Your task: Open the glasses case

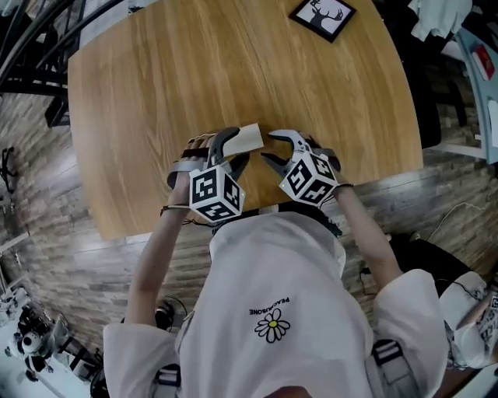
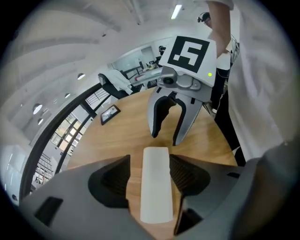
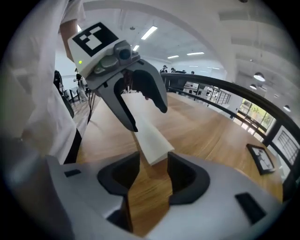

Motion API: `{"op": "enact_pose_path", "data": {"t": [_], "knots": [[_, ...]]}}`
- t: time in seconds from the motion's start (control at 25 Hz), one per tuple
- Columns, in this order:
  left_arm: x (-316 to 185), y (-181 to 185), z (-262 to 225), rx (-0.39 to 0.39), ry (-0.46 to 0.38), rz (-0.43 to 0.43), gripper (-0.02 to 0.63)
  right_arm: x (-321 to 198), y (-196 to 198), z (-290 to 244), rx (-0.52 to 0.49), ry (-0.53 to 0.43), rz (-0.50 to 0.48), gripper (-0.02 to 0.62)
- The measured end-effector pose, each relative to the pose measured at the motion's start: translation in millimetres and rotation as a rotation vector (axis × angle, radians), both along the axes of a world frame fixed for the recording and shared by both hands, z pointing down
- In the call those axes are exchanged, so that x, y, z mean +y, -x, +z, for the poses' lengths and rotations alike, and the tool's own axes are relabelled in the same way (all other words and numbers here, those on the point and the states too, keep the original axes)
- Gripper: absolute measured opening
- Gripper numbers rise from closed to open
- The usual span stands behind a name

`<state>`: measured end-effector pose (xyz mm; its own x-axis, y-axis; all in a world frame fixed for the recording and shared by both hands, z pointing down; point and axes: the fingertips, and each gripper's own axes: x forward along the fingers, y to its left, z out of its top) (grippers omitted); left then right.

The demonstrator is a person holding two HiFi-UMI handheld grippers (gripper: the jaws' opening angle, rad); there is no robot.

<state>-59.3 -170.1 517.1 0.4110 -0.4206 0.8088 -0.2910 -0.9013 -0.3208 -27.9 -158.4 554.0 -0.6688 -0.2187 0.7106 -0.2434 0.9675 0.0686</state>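
now the glasses case (image 1: 243, 138) lies by the near edge of the desk (image 1: 194, 70). left tool (image 1: 231, 151) stands wide around one end, right tool (image 1: 277, 148) wide just short of the other. probably best to close each squarely so the smooth case cannot slip.

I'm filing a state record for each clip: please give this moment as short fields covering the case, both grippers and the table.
case: white glasses case, looks closed, flat on the wooden table near the person's edge
left gripper: open, jaws astride one end of the case, not clamped
right gripper: open, case's other end just ahead of its jaws
elsewhere: framed picture at the far corner
task: case not yet opened
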Motion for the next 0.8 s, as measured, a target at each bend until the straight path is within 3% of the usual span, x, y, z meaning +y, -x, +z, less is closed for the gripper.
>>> {"op": "enact_pose_path", "data": {"t": [0.28,0.52,0.8], "knots": [[6,-7,40,-0.111,0.054,0.084,0.256,1,4,30,0.052,0.006,-0.018,0.172],[4,-6,58,-0.202,0.039,0.128,0.256,0,7,36,0.058,0.016,-0.037,0.172],[2,-6,60,-0.224,0.013,0.143,0.247,-4,14,40,0.061,-0.012,-0.054,0.167]]}}
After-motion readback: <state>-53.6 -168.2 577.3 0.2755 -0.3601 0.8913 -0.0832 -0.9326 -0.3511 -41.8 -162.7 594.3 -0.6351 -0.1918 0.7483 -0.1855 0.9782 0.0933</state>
